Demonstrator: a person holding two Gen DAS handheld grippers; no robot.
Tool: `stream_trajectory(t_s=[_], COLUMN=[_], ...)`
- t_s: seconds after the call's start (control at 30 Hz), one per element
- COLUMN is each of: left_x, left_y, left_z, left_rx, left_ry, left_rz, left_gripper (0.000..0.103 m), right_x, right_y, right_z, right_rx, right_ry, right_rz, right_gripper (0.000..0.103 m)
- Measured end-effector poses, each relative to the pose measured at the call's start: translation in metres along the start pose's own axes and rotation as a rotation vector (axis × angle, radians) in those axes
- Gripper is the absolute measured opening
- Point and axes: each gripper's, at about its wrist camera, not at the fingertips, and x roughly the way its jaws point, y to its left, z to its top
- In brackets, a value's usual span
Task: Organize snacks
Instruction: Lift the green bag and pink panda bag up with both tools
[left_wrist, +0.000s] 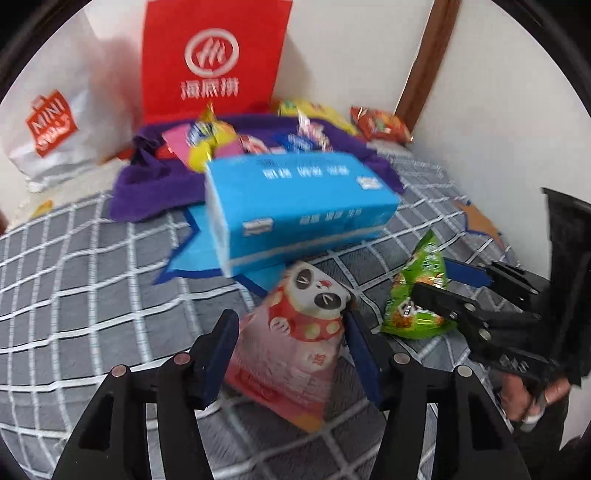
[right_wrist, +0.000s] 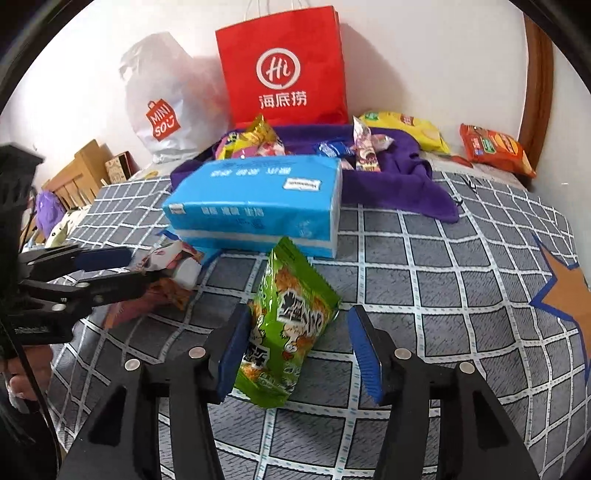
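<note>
A: So, where do your jaws stand, taking the blue tissue pack (left_wrist: 295, 206) as the mark?

B: Left of everything, my left gripper (left_wrist: 291, 332) holds the pink panda snack bag (left_wrist: 295, 332), just in front of the tissue pack, one pad on each side.

A: And to the right?

B: My right gripper (right_wrist: 299, 343) is parted around the green snack bag (right_wrist: 288, 325), also just before the pack; the left pad touches it, the right stands clear.
</note>
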Motion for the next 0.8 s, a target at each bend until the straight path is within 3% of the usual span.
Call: stream_trajectory(t_s=[0.17, 0.3, 0.6, 0.8], left_x=[0.018, 0.006, 0.007, 0.006], left_y=[-0.006, 0.001, 0.012, 0.019], left_z=[-0.005, -0.010, -0.018, -0.019], left_rx=[0.033, 0.023, -0.033, -0.077], left_ry=[0.027, -0.014, -0.040, -0.046], left_rz=[0.043, 0.063, 0.110, 0.076], left_gripper=[0.056, 0.042, 0.045, 0.046], right_x=[0.008, 0.019, 0.029, 0.029], right_y=[-0.004, -0.004, 0.003, 0.002], right_z=[-0.003, -0.002, 0.000, 0.000], right_rx=[0.025, 0.038, 0.014, 0.017], right_ry=[0.012, 0.029, 0.058, 0.059], right_rz=[0.026, 0.026, 0.004, -0.005], right_gripper=[0.056, 0.056, 0.051, 0.051])
